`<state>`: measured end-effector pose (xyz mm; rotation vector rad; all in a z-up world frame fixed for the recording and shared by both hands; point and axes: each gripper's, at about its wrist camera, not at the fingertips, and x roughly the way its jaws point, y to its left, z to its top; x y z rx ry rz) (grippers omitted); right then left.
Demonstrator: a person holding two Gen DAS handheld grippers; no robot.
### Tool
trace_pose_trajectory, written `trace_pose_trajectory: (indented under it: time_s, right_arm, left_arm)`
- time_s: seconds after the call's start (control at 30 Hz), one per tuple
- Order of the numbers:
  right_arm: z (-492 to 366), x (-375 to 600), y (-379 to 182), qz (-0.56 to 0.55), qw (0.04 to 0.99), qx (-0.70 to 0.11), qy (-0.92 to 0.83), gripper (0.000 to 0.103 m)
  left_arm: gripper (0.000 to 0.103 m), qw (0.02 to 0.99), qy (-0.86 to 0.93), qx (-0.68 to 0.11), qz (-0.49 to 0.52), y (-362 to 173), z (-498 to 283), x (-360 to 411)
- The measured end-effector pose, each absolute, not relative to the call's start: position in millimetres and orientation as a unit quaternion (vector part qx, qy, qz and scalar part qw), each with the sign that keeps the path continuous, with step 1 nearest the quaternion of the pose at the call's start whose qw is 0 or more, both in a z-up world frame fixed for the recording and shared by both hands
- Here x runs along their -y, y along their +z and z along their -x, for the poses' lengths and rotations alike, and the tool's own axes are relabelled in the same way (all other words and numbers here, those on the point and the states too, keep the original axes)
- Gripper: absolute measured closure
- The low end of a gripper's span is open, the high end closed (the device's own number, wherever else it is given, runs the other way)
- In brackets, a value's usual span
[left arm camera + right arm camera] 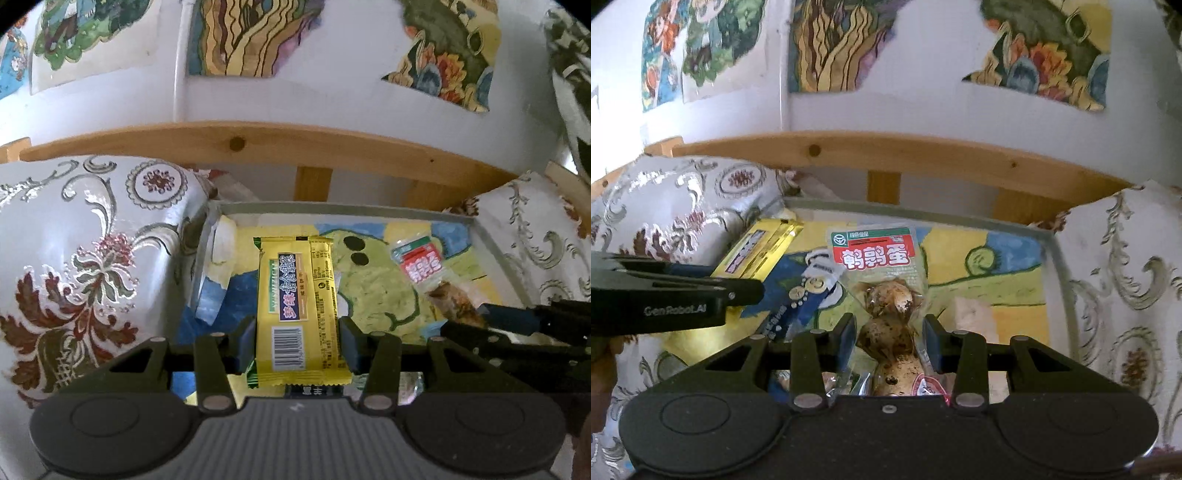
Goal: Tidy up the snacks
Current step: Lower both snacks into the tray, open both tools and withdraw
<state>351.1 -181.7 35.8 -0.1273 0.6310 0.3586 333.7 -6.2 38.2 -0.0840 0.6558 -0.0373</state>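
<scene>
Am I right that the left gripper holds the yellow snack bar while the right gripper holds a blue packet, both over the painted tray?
Not quite. The left gripper does hold the yellow snack bar over the painted tray, but the right gripper holds a clear quail egg pack with a red and green label, not a blue packet, as the right wrist view shows.

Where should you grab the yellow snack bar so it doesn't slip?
Across its narrow width, near the barcode end, coming in along its length. The yellow snack bar is long, flat and thin, so its two long edges fit between the pads. The left gripper already pinches it that way.
</scene>
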Motion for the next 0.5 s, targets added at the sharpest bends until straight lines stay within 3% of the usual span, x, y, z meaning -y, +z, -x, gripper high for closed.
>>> trace_pose_trajectory:
  time_s: [0.5]
  right_arm:
    - [-358,165,8,0.068,0.926,-0.324,0.181,0.054]
  left_arm:
    - [0.051,0.925,-0.023,-0.372,0.069,13,-342,0]
